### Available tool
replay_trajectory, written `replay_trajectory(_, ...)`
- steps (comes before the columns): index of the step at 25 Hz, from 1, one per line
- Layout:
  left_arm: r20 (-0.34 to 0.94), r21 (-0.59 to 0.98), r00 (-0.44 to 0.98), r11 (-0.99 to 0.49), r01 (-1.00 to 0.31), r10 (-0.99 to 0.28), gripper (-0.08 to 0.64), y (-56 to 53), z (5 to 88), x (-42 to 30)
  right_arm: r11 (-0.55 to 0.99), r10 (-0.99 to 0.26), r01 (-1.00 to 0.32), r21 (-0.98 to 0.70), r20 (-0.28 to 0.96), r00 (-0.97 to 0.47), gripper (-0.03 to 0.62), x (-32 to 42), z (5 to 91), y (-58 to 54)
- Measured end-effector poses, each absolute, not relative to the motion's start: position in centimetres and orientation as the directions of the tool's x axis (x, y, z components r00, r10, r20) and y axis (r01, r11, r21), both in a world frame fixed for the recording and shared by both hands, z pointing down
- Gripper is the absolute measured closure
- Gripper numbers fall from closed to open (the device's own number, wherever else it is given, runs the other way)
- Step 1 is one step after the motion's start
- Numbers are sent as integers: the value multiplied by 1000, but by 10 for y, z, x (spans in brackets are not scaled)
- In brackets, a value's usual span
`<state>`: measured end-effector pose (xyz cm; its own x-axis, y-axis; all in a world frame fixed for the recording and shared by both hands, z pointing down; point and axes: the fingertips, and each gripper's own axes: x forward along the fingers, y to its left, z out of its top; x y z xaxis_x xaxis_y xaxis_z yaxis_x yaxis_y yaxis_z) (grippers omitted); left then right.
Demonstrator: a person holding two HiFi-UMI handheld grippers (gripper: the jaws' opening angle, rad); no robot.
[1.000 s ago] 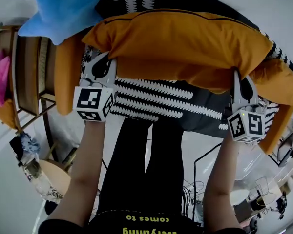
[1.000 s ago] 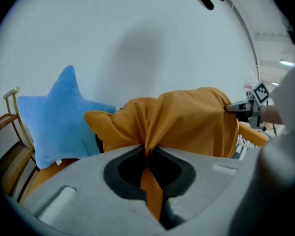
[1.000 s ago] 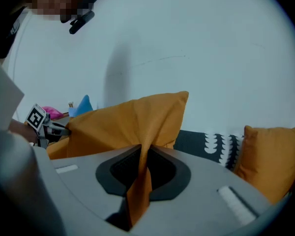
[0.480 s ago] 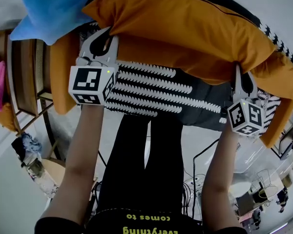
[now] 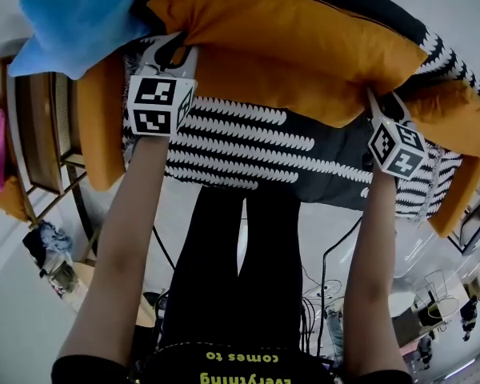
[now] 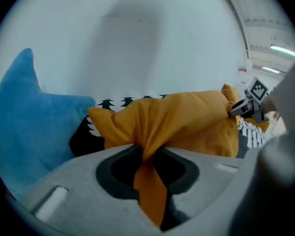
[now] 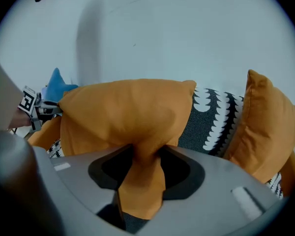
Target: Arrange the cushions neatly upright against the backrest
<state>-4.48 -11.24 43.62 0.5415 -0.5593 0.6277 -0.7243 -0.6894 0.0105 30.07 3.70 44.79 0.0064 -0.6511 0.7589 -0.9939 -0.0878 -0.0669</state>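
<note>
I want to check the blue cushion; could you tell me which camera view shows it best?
The left gripper view: the blue cushion fills its left side, close up, beside the orange cushion. The head view cuts it off at the top left. The right gripper view shows only a small blue tip.

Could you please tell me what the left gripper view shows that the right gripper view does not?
Only the left gripper view shows the right gripper at the far end of the orange cushion, and ceiling lights. Only the right gripper view shows the left gripper and, plainly, a second orange cushion at the right. Both show the blue cushion, the black-and-white cover, and orange fabric between their own jaws, which have just been opening.
</note>
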Motion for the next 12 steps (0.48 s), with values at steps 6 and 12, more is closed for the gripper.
replay_trajectory(6,627,-73,504,-689,-721,-594,430,-116,440,-51,-45,-649,-988,-149,756,-85,239,284,454,34)
replay_trajectory(12,600,-107,478,-656,-747,-642,399,-107,420,-63,-15,-699,-996,-94,713,-57,201,274,424,37)
